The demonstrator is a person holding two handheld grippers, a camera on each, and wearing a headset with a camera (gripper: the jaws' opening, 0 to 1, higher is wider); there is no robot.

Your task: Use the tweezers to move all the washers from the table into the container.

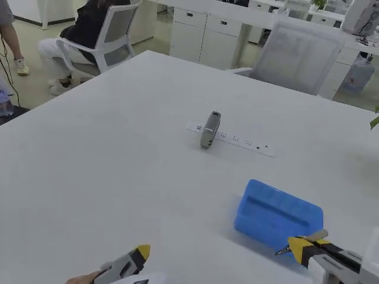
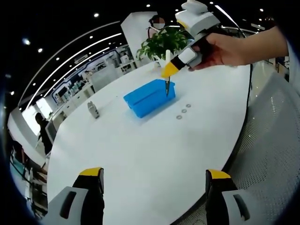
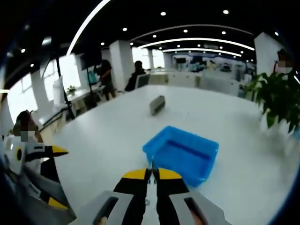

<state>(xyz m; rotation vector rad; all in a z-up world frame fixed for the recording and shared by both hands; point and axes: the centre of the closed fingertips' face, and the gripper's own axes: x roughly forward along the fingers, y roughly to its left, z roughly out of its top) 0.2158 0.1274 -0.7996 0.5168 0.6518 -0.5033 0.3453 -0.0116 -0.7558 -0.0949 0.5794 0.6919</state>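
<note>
We see a blue container (image 1: 278, 216) at lower right on the white table (image 1: 118, 165), with the right gripper (image 1: 299, 245) at its lower edge, tweezers (image 1: 282, 251) poking out. A grey adapter (image 1: 209, 128) sits on a power strip (image 1: 243, 141) at mid-frame.

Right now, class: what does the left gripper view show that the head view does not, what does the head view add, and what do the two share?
Left gripper view: three washers lying on the white table, close beside the blue container. Head view: a white power strip with the grey device lying across it. Shared: the blue container, the grey device, the white table, and the right gripper shut on the tweezers.
</note>
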